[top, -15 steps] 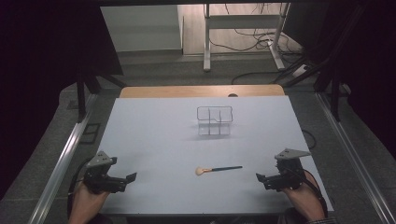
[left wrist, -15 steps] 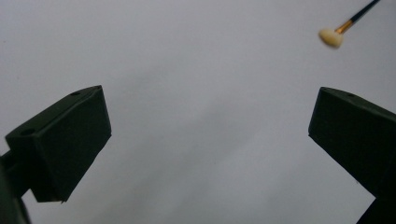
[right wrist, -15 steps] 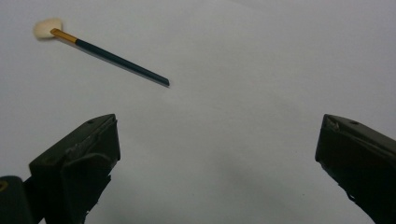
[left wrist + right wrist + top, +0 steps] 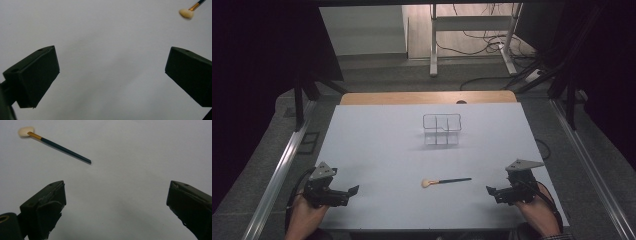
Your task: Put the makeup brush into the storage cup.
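1. Near the front middle of the white tabletop (image 4: pixel 377 130) lies a small brush (image 4: pixel 446 181) – pale bristle head, gold ferrule, dark slim handle – flat on the surface and touched by nothing.

2. Its long axis runs roughly across the tabletop, side to side in the high view, with the bristle head toward the person's left and the handle's bare tip toward the right, tilted only slightly away from the front edge.

3. Right gripper (image 4: pixel 490 190) rests at the front right corner, its jaws spread wide with only bare tabletop between them. In the right gripper view the brush (image 4: pixel 53 144) sits ahead and off to the upper left of the jaws, the handle tip being the closest part.

4. Left gripper (image 4: pixel 354 190) rests at the front left, jaws likewise spread and holding nothing. In the left gripper view just the bristle head and ferrule of the brush (image 4: pixel 187 12) appear at the upper right corner, well apart from the jaws.

5. Judging by the high view, the right gripper is the nearer one – the handle end points toward it, so a grasp would likely come from that side, across the handle.

6. Farther back stands a clear divided holder (image 4: pixel 442 128), upright and empty as far as can be seen.

7. No brand, label or readable writing shows on the brush, holder or grippers.
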Tool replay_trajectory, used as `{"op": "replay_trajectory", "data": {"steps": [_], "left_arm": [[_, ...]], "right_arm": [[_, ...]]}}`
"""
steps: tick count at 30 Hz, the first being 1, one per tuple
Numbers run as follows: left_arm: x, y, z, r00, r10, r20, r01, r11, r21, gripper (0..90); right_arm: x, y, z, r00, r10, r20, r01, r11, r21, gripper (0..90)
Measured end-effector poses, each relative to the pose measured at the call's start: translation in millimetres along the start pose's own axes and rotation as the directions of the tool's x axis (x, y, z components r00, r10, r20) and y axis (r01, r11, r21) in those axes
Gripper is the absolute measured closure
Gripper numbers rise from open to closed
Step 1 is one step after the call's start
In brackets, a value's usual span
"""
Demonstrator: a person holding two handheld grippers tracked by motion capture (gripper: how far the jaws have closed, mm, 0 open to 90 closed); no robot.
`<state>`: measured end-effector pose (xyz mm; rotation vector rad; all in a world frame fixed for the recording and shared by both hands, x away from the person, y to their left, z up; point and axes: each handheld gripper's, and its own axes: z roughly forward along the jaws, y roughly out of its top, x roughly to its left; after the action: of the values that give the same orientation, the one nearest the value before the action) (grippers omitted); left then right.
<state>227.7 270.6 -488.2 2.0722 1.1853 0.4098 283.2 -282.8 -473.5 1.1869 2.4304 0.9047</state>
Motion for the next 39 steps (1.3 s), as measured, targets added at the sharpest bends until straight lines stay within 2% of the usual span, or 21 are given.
{"op": "replay_trajectory", "data": {"steps": [7,14,27,36,39], "left_arm": [[1.1,-0.2,-0.7,0.9999,-0.014,-0.004,0.014,0.9999,-0.002,0.0],[0.7,-0.1,0.9,0.9999,-0.012,-0.008,0.012,0.9999,0.009,0.0],[2.6,-0.4,1.5,0.9996,-0.028,-0.003,0.028,0.9996,0.008,0.0],[2.9,-0.3,1.4,0.9995,-0.032,-0.006,0.032,0.9994,0.007,0.0],[2.7,-0.1,1.9,0.9994,-0.033,-0.009,0.033,0.9994,0.012,0.0]], "right_arm": [[0.8,0.2,1.1,0.9999,-0.008,-0.011,0.008,1.000,0.009,2.9],[1.1,1.0,1.5,0.9997,-0.019,-0.016,0.020,1.000,0.009,3.2],[5.0,7.0,0.4,0.9992,-0.040,-0.007,0.040,0.999,-0.005,3.4],[7.3,12.1,0.6,0.9984,-0.055,0.012,0.055,0.998,0.011,1.2],[8.1,13.6,1.7,0.9984,-0.056,0.003,0.056,0.998,0.018,0.7]]}}
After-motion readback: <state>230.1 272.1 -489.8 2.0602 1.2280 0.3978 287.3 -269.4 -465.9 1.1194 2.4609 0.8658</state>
